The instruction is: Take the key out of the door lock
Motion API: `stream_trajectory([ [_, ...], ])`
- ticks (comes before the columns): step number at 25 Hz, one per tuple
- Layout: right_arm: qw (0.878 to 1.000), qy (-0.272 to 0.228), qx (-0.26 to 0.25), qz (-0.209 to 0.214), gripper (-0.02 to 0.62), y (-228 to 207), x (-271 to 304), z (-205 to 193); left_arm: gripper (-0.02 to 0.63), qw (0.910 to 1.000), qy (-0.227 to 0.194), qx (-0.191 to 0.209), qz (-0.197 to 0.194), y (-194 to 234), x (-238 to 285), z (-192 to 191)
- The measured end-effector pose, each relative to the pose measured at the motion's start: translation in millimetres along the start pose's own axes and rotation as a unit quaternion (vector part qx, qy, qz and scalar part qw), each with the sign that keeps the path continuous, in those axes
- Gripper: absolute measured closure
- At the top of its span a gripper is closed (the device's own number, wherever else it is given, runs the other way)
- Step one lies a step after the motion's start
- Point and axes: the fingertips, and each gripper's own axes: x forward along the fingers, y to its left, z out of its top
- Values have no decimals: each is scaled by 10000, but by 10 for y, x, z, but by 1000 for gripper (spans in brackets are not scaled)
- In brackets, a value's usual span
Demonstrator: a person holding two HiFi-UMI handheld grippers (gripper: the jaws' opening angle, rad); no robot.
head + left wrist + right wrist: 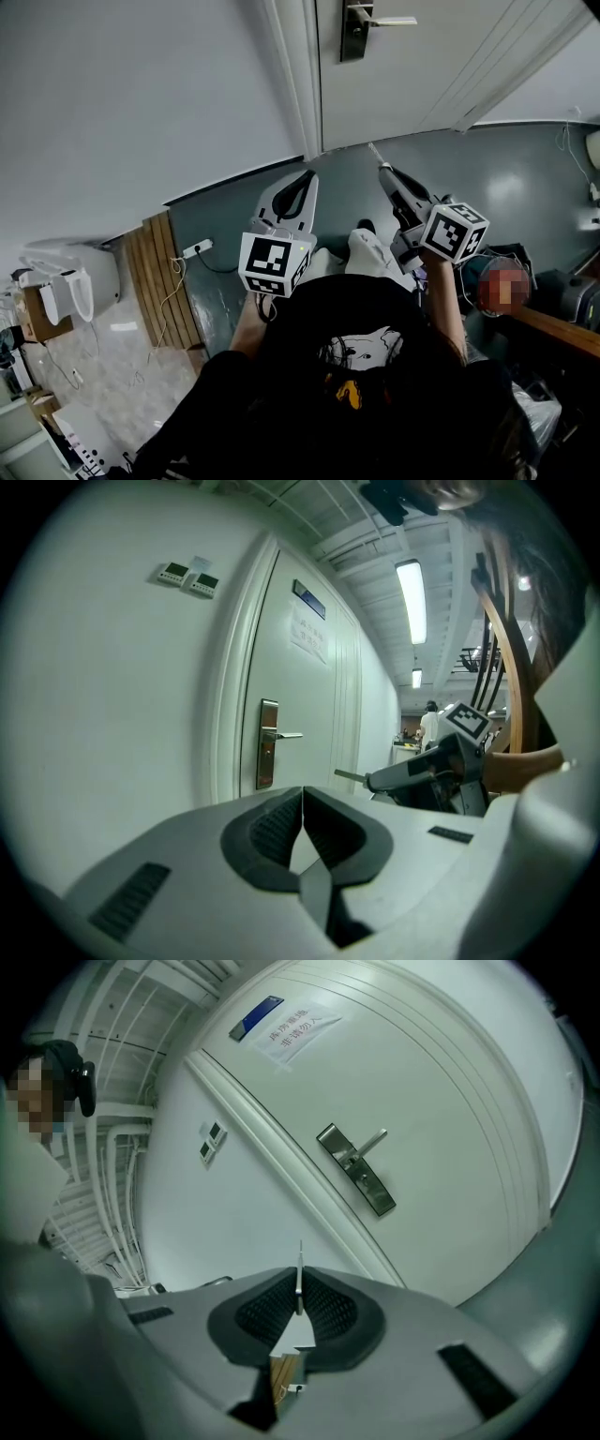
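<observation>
Head view: right gripper (385, 172) is clamping the key (374, 153), with the blade sticking out past the jaw tips toward the door (450, 75). The lock plate (353, 33) is sitting further up the frame, slightly left of the blade tip and well apart from it. Left gripper (303, 184) is hanging just beside the right one, also pointing at the door

Left gripper view: its jaws are meeting with nothing between them. Lock plate is sitting ahead, far off. Right gripper is reaching in from the right, key tip leading

Right gripper view: jaws are pinching the key edge-on, with the blade running along the gripper's own axis and the lock plate lying up and to the right. I'm judging the key already out of the lock and the right hand carrying it
</observation>
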Motion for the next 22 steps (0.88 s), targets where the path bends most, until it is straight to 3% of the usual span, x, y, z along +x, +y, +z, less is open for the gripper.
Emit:
stream_trajectory([
  [22,9997,164,-187,-7,575,-29,-228,-59,597,10000,-21,8,-56,-200,-149,-89],
])
